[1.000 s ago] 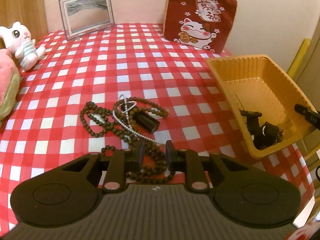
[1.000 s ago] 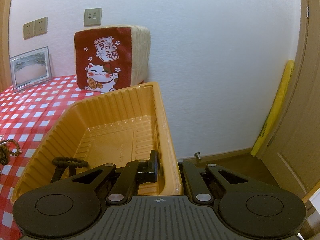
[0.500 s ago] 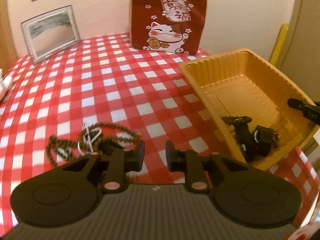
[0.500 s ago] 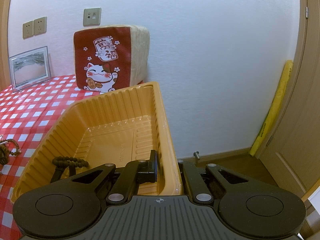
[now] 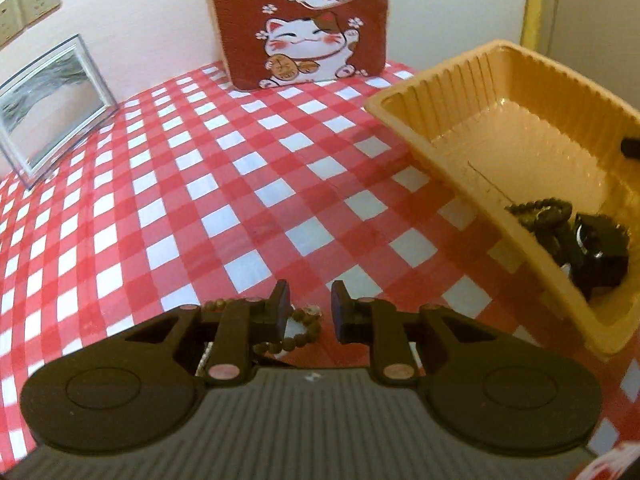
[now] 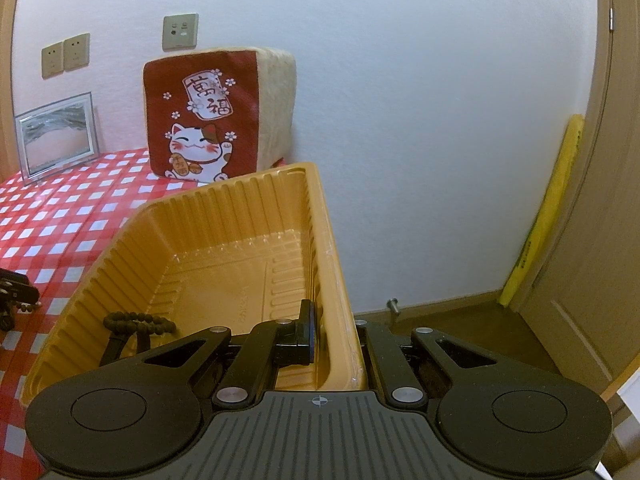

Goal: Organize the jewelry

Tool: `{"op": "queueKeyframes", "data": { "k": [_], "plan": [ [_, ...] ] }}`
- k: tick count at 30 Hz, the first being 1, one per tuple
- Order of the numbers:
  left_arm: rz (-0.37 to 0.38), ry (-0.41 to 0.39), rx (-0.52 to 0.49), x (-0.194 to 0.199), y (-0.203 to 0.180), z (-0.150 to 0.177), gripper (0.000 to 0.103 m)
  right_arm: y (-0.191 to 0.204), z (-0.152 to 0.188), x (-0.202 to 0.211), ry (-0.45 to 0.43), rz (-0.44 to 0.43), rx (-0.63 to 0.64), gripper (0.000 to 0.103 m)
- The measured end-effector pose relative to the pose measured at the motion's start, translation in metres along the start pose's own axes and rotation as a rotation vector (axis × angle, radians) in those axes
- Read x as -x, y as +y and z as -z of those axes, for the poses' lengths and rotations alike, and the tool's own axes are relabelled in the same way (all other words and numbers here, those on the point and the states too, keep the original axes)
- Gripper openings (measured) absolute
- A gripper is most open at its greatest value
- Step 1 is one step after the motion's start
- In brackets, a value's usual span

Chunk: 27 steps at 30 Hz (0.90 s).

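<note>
Fingers of the left gripper [image 5: 310,306] stand slightly apart with nothing clamped, brown wooden beads [image 5: 298,336] lying on the checked tablecloth [image 5: 240,184] just beneath them. Right gripper [image 6: 334,338] is pinched onto the orange tray [image 6: 324,216] wall; dark jewelry [image 6: 138,324] sits inside.

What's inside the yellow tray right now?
The yellow tray holds a dark bead bracelet and a black clump of jewelry at its near end. The right gripper, clamped on the tray wall, hides that corner.
</note>
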<state>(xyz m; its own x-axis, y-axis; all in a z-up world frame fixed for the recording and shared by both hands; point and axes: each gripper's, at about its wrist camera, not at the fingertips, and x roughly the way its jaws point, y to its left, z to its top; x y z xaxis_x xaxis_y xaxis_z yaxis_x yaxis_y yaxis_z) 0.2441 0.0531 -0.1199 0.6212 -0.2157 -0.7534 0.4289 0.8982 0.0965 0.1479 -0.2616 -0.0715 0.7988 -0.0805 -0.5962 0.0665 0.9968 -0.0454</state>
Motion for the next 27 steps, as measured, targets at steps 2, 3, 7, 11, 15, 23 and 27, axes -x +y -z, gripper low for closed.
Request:
{"op": "queueKeyframes", "data": {
  "k": [2,3,7,11,15,23,27],
  "plan": [
    [0.007,0.014,-0.017,-0.005,0.001,-0.001,0.019,0.0,0.0,0.0,0.002,0.002,-0.002,0.006],
    [0.013,0.022,-0.021,-0.008,0.001,-0.001,0.019,0.0,-0.001,0.0,0.002,0.003,-0.002,0.006],
    [0.015,0.027,-0.04,-0.011,0.001,-0.001,0.018,0.001,-0.001,-0.001,0.004,0.007,-0.002,0.006],
    [0.014,0.031,-0.053,-0.009,-0.003,-0.001,0.016,0.002,-0.001,-0.001,0.005,0.01,-0.003,0.006],
    [0.016,0.024,-0.085,-0.006,-0.009,0.002,0.015,0.001,-0.001,-0.002,0.007,0.012,-0.003,0.006],
    [0.012,0.026,-0.07,-0.008,-0.008,0.004,0.006,0.001,-0.001,-0.002,0.006,0.011,-0.003,0.006],
    [0.004,0.025,-0.076,-0.008,-0.011,0.005,0.005,0.001,-0.001,-0.002,0.007,0.012,-0.003,0.006]
  ]
}}
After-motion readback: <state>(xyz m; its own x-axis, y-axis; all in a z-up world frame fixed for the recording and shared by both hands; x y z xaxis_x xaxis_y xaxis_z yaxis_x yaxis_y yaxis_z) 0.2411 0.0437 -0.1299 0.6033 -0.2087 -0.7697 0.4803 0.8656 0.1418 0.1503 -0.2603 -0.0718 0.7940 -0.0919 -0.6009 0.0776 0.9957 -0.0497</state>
